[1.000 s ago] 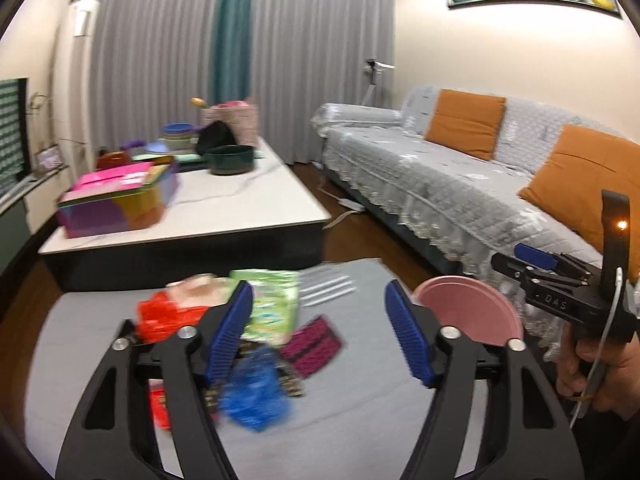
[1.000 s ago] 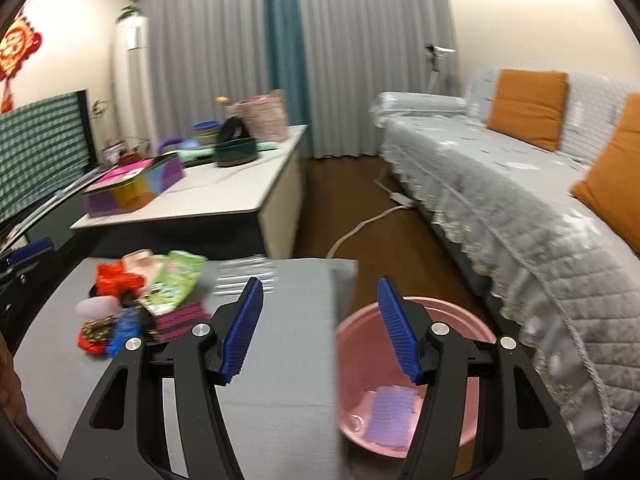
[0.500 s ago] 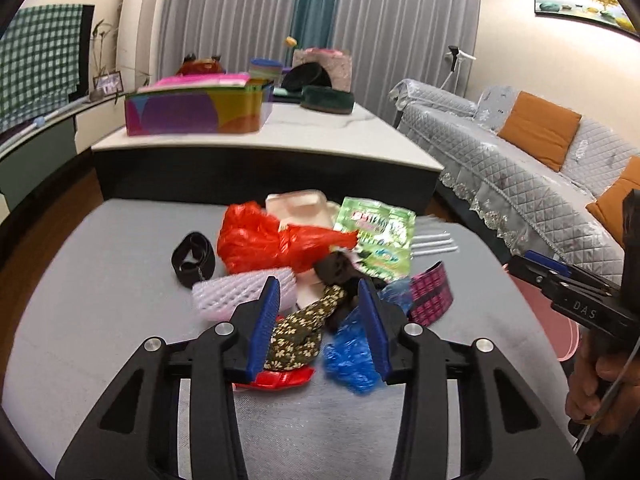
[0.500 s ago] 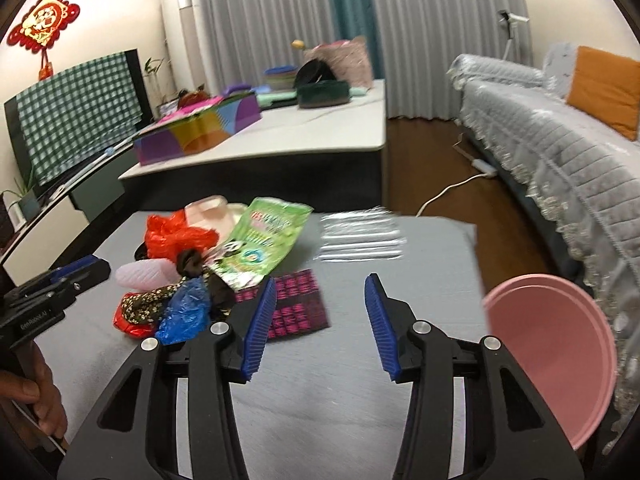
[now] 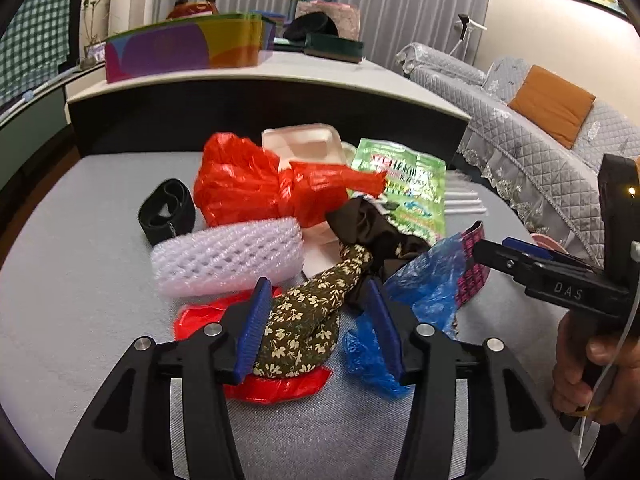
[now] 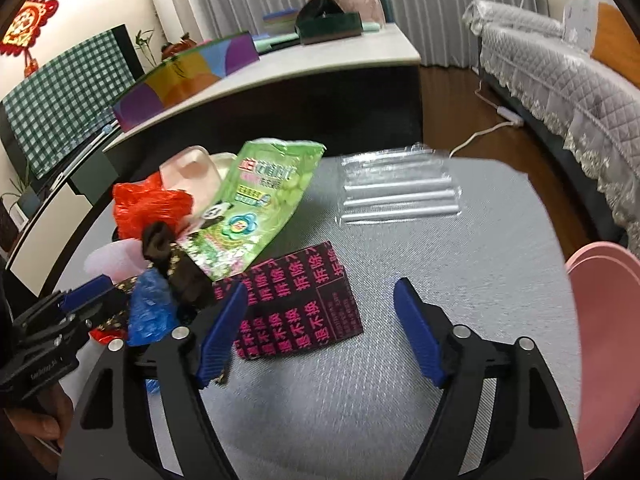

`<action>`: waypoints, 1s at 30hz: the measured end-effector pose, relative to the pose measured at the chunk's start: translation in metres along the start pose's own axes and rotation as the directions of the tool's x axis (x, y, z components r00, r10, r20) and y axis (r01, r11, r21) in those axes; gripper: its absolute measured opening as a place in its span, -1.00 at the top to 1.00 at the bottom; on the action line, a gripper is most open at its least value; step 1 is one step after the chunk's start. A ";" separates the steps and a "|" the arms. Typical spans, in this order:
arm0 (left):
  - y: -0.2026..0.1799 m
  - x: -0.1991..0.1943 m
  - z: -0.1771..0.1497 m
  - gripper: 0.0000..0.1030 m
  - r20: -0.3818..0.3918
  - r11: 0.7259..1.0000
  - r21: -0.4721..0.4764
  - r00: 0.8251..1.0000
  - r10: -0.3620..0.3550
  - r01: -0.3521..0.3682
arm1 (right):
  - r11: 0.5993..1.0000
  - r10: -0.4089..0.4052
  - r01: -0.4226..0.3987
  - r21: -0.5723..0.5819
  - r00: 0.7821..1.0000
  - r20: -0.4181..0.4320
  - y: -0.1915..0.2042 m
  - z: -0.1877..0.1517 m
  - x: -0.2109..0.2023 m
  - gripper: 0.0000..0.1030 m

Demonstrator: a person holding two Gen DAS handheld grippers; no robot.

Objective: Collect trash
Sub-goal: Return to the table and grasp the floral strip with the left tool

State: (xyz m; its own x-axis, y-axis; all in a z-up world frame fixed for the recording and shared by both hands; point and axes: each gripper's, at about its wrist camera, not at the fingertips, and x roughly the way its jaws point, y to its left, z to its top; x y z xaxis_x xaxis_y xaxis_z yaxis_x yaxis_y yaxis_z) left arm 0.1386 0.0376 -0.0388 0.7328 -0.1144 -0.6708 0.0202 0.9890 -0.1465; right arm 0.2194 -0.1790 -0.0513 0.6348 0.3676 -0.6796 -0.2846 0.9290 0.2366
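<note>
A trash pile lies on the grey cushion (image 5: 80, 300): red plastic bag (image 5: 248, 184), white foam net (image 5: 228, 256), green snack bag (image 5: 408, 184), blue plastic (image 5: 424, 280), brown cloth (image 5: 372, 232). My left gripper (image 5: 318, 326) is low over the pile's near side. Its jaws are opening, with a floral cloth (image 5: 308, 328) between them that the right pad does not touch. My right gripper (image 6: 320, 320) hangs above a black packet with pink print (image 6: 296, 308), jaws opening wide around nothing. A pink basin (image 6: 600, 320) sits at the right.
A clear packet of straws (image 6: 396, 196) lies at the cushion's far side. A black band (image 5: 168, 212) rests left of the pile. Behind stands a low table (image 5: 280, 76) with a colourful box (image 5: 184, 52). A grey sofa (image 5: 540, 140) runs along the right.
Both grippers have dropped and come closer to the pile. The left jaws narrowed, then widened slightly around the floral cloth. The right jaws narrowed, then spread wider; the basin slid to that view's right edge.
</note>
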 end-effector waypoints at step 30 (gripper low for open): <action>-0.004 -0.016 0.007 0.91 0.002 0.999 0.034 1.000 0.026 -0.026 | 0.995 0.059 -0.061 -0.077 0.998 -0.026 0.010 -0.004 -0.013 0.97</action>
State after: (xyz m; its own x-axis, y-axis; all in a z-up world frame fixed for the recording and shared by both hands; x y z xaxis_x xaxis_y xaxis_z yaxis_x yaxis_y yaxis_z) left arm 0.1319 0.0357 -0.0227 0.7344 -0.0886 -0.6729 0.0243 0.9942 -0.1044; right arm 0.2048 -0.1745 -0.0427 0.5979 0.4209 -0.6821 -0.3773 0.8986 0.2238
